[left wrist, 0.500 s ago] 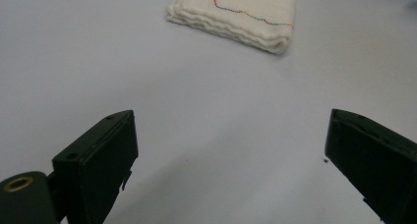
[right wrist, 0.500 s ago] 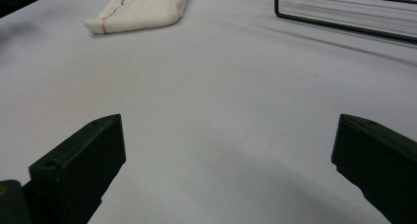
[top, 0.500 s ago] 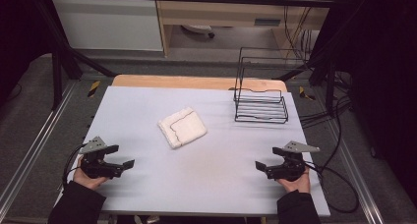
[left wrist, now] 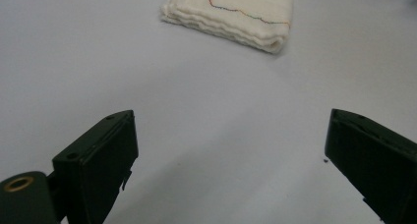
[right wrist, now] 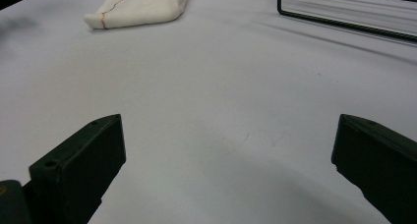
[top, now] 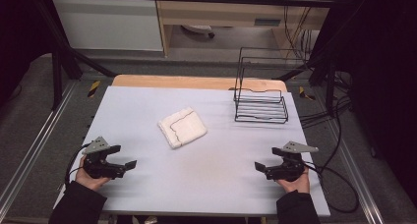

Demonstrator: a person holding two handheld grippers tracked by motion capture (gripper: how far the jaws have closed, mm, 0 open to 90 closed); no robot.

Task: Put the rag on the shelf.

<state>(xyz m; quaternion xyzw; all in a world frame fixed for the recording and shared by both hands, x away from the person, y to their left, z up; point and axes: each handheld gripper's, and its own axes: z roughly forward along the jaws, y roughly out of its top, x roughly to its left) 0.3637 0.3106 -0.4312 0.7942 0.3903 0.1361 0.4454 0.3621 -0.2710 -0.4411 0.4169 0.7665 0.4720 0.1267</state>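
A folded white cloth with a thin coloured stitched line lies near the middle of the pale table. It appears at the top of the left gripper view and at the top left of the right gripper view. My left gripper rests at the front left, open, with nothing between its jaws. At the front right my right gripper is open and empty too. Both point inward across the table, well short of the cloth.
A black wire rack stands at the back right of the table; its base bar crosses the top right of the right gripper view. Cables trail off the right edge. A wooden strip borders the far edge.
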